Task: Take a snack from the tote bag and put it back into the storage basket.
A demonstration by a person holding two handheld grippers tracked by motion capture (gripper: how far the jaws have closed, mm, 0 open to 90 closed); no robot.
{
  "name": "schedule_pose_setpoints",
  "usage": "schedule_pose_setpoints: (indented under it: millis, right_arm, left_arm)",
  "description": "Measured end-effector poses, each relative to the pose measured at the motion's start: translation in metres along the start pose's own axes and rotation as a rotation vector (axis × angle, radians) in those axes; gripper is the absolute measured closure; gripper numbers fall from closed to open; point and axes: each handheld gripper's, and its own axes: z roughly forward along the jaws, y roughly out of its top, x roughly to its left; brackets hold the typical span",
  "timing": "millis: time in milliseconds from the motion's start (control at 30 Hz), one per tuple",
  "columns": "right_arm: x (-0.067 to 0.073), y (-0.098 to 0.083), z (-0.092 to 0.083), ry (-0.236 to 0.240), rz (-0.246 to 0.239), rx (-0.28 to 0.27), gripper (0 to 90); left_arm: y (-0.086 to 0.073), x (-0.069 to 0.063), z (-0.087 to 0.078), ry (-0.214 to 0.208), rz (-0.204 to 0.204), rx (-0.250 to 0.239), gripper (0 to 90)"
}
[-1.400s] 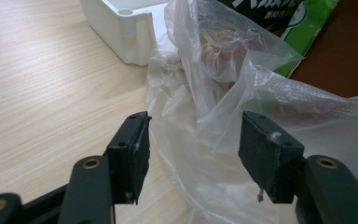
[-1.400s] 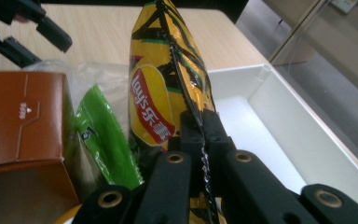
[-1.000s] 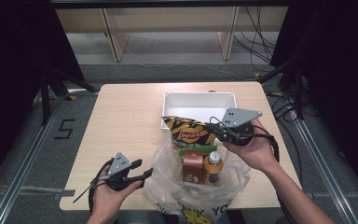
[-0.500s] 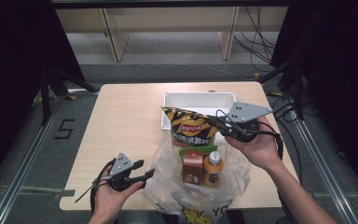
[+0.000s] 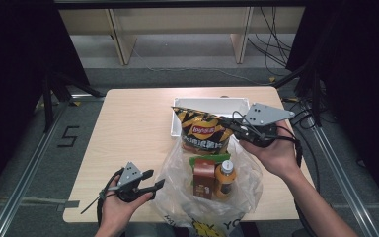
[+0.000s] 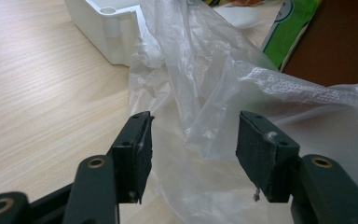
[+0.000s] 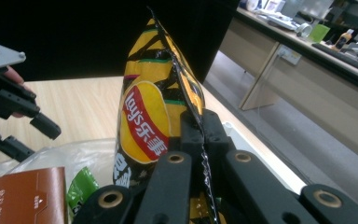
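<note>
While the wooden surface (image 5: pixel 128 128) carries a white tray (image 5: pixel 185 106) and a clear plastic bag (image 5: pixel 177 182), we see the chip bag (image 5: pixel 205 133) above that bag's mouth, clamped in the right tongs (image 5: pixel 237 129); the left tongs (image 5: pixel 154 178) gape wide beside the plastic.
</note>
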Motion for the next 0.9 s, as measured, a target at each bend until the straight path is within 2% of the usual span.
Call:
schedule_pose_setpoints:
  millis: [100, 200, 233, 333, 400, 433, 467, 500, 533, 567, 600, 633, 667, 700, 767, 800, 867, 900]
  right_arm:
    - [-0.001, 0.003, -0.002, -0.012, -0.001, -0.019, 90.0]
    - [-0.002, 0.005, -0.004, -0.013, 0.015, -0.036, 90.0]
    - [-0.002, 0.006, -0.005, -0.031, 0.010, -0.039, 90.0]
    - [-0.003, 0.007, -0.006, -0.040, 0.007, -0.047, 90.0]
    - [-0.003, 0.008, -0.006, -0.029, 0.021, -0.051, 90.0]
    - [-0.004, 0.009, -0.007, -0.040, 0.009, -0.064, 90.0]
    - [-0.003, 0.010, -0.007, -0.028, 0.033, -0.072, 90.0]
    - [-0.005, 0.011, -0.008, -0.036, 0.016, -0.081, 90.0]
    - [-0.005, 0.012, -0.008, -0.046, 0.025, -0.084, 90.0]
    - [-0.005, 0.013, -0.009, -0.039, 0.030, -0.088, 90.0]
    - [-0.006, 0.014, -0.010, -0.048, 0.019, -0.096, 90.0]
    - [-0.006, 0.015, -0.011, -0.043, 0.037, -0.093, 90.0]
    - [-0.007, 0.017, -0.012, -0.057, 0.015, -0.096, 90.0]
    - [-0.006, 0.018, -0.013, -0.054, 0.037, -0.101, 90.0]
    - [-0.008, 0.019, -0.014, -0.063, 0.020, -0.107, 90.0]
    - [-0.008, 0.020, -0.015, -0.059, 0.031, -0.104, 90.0]
    - [-0.009, 0.020, -0.014, -0.057, 0.023, -0.112, 90.0]
    - [-0.009, 0.021, -0.015, -0.053, 0.039, -0.110, 90.0]
  left_arm:
    - [0.000, 0.000, 0.000, -0.009, 0.014, 0.001, 44.9]
    - [0.000, -0.001, 0.001, -0.008, 0.008, -0.002, 44.9]
    - [0.000, 0.000, 0.001, -0.010, 0.014, 0.001, 44.9]
    - [0.000, -0.001, 0.001, -0.012, 0.016, 0.001, 44.9]
    - [0.000, -0.002, 0.001, -0.005, 0.000, 0.004, 45.0]
    - [0.000, -0.002, 0.002, -0.009, -0.001, 0.003, 45.0]
    - [-0.001, -0.003, 0.001, -0.002, -0.001, 0.007, 45.0]
    - [-0.001, -0.003, 0.002, -0.004, 0.000, 0.008, 45.0]
    - [-0.001, -0.003, 0.002, -0.008, 0.000, 0.008, 45.0]
    - [0.000, -0.002, 0.002, -0.011, 0.022, 0.010, 45.0]
    - [0.000, -0.002, 0.002, -0.011, 0.022, 0.010, 45.0]
    - [-0.001, -0.003, 0.002, -0.016, 0.007, 0.009, 45.1]
    - [-0.001, -0.003, 0.002, -0.016, 0.007, 0.009, 45.1]
    - [-0.001, -0.003, 0.003, -0.014, 0.002, 0.009, 45.1]
    - [-0.001, -0.003, 0.003, -0.014, 0.004, 0.011, 45.1]
    - [-0.001, -0.003, 0.003, -0.015, 0.004, 0.011, 45.1]
    - [-0.001, -0.003, 0.003, -0.015, 0.003, 0.011, 45.1]
    - [-0.001, -0.004, 0.003, -0.015, 0.003, 0.010, 45.1]
